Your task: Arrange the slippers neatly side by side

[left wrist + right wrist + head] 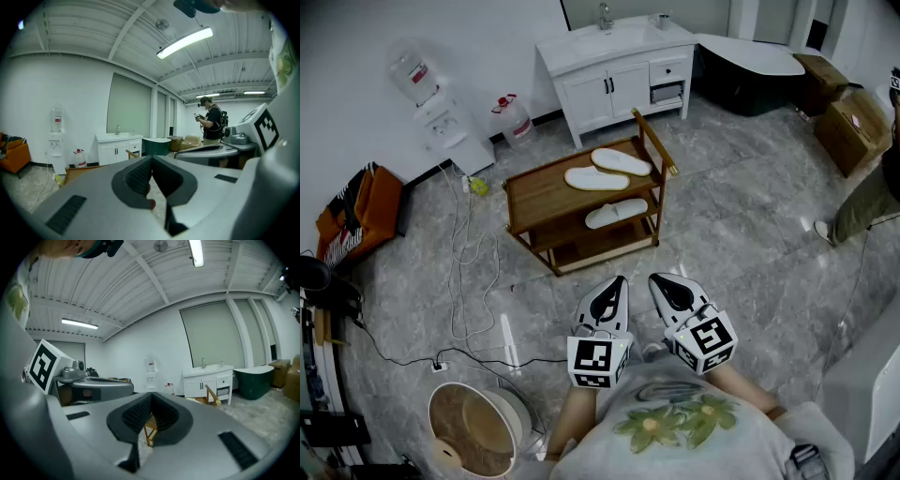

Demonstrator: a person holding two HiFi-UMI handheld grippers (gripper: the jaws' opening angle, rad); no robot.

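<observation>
Wooden and two-shelved, a rack (536, 194) stands on the floor, well apart from both grippers. White slippers are carried on it: one slipper (596, 178) and a second slipper (621, 161) lie close but skewed on the top shelf, and a third slipper (616, 213) is on the lower shelf. They are judged light, soft and floppy, so a pinch at the sole edge is advised. The left gripper (616, 283) and right gripper (662, 282) are held with jaws closed together, nothing between them.

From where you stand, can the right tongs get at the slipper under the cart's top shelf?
Probably not yet: the right tongs are shut and held well short of the wooden cart. Open floor lies between; the slipper lies beneath the top shelf.
</observation>
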